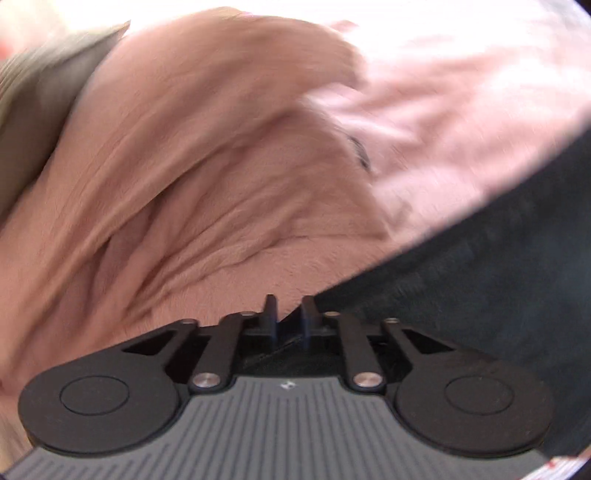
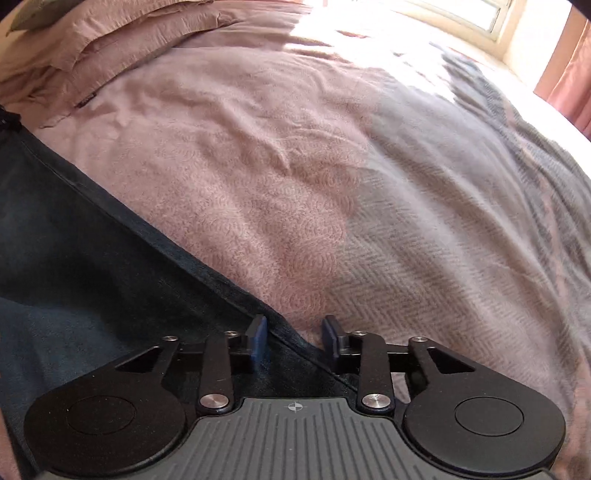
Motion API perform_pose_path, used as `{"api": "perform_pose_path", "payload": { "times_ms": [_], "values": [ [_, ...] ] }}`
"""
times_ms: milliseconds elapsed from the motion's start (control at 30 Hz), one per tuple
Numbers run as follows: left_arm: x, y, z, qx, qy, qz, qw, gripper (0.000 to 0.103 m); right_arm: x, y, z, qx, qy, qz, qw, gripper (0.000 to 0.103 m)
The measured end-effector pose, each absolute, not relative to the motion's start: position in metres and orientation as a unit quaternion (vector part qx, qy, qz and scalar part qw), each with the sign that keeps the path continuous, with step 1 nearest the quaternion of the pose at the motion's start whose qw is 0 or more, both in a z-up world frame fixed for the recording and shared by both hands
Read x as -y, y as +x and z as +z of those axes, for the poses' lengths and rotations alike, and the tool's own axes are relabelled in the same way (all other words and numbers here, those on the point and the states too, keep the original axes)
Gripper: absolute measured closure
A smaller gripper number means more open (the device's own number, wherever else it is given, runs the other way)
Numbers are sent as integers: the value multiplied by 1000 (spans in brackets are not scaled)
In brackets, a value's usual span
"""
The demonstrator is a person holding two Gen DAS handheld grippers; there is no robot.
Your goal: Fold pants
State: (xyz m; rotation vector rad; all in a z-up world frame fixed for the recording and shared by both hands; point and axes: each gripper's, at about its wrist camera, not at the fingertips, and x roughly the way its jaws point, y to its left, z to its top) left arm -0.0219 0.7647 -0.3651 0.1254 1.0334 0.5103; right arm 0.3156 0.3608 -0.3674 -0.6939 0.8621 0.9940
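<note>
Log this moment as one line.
surface: bed | item: dark pants | left gripper: open over edge | right gripper: open over edge

pants: 1, dark | hand-held gripper: 2, one per wrist view, left hand-held gripper, right hand-held gripper, two fingers each | bed cover: 1, pink | pillows: 2, stacked, pink | grey throw: 1, herringbone | window: 1 | curtain: 1

Left gripper jaws slightly parted over dark pants edge on blurred, seemingly pink bedding
</note>
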Motion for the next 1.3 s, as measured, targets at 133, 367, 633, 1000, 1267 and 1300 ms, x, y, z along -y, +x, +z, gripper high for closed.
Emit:
{"api": "perform_pose_path", "payload": {
  "times_ms": [133,367,633,1000,1267,1300],
  "values": [
    [-813,-71,-334,-438,-36,316,841,74,-331,309,-330,-355,-230,422,802,50],
    [-861,-117,-352,-456,-145,364,799,39,-266,305,-314,-405,-130,326,844,48],
    [-851,-93,-383,-431,-78,416,797,95,-151,311,-305,-442,-24,144,885,48],
    [-841,-94,-361,-427,4,490,760,82,-64,247,-298,-472,-4,86,877,48],
    [-749,-226,-308,-395,-172,495,755,58,0,174,-283,-501,44,67,862,48],
    [-729,-245,-308,-404,-180,494,748,58,13,162,-281,-502,50,59,862,48]
  ]
}}
